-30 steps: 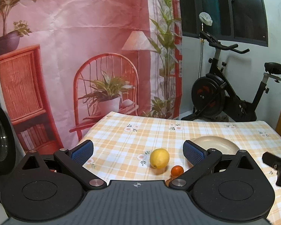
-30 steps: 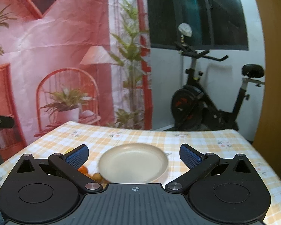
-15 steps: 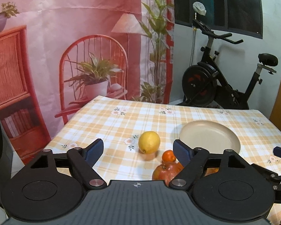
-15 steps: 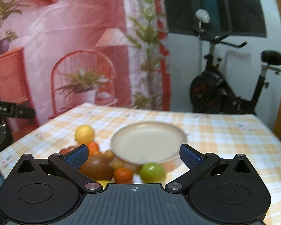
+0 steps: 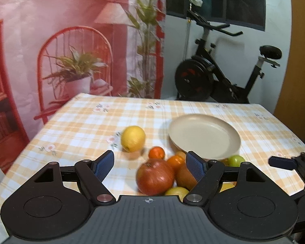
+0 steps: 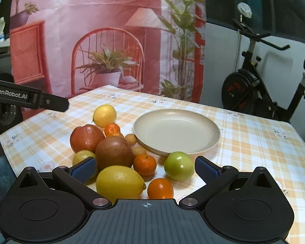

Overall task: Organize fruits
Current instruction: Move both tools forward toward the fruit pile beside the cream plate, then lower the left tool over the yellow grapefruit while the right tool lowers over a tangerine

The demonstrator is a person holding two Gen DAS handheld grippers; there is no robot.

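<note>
Nothing is picked yet, so this looks like the approach step: both tongs hang over a heap of fruit beside an empty plate (image 6: 177, 132) in the middle of the table (image 6: 254, 142), whose checked cloth is thin and printed with small flowers. The left tongs (image 5: 150, 163) have just been closing but stand partly open, gripping nothing, with the smooth, round red apple (image 5: 155, 177) below the gap. The right tongs (image 6: 145, 167) gape wide and empty over a big lemon (image 6: 120, 182) with dimpled peel, two glossy oranges and a waxy green apple (image 6: 179, 165). Next, I judge, one pair must settle around a single fruit without nudging its neighbours; round fruit rolls easily. The plate is matte beige with a shallow rim.
</note>
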